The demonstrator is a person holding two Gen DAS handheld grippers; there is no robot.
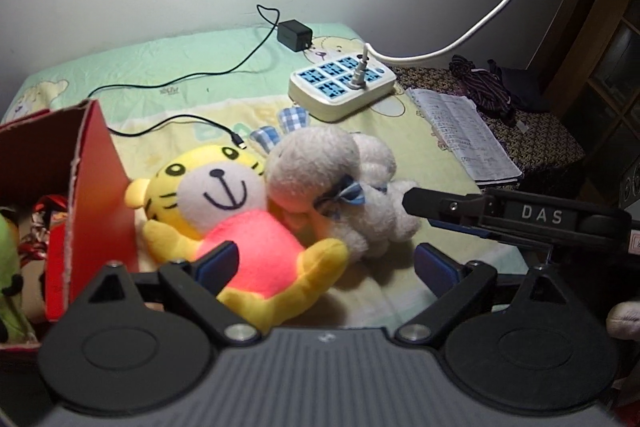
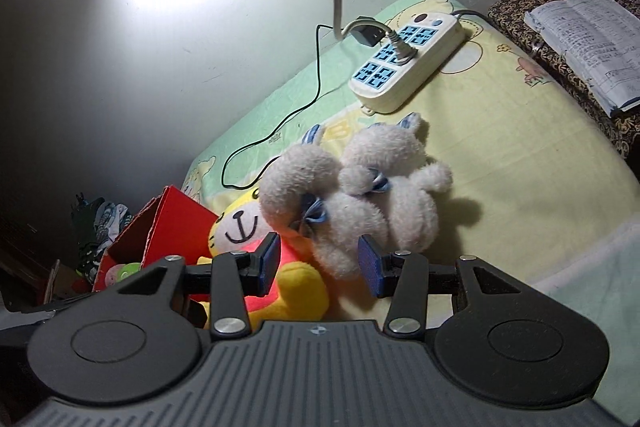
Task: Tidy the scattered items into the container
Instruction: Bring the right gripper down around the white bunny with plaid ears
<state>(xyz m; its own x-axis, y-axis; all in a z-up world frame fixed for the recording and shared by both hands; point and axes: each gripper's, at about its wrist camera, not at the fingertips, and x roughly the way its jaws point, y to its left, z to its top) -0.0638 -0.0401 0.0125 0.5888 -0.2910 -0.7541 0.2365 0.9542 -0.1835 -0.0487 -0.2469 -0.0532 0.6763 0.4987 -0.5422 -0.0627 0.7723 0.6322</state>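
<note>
Red cardboard box at bed's left edge already holds some toys. Tiger plush and two white bunny plushes lie beside box, unpacked. Your left tongs and right tongs both open, empty, above tiger.

The things are carried by a bed spread with a pale green and yellow sheet printed with bears; a white power strip with blue sockets is laid near the far edge, and a black charger with its thin cable is trailed across the sheet. A yellow tiger plush and two white rabbit plushes are laid touching each other; a red box is set just beside the tiger.
</note>
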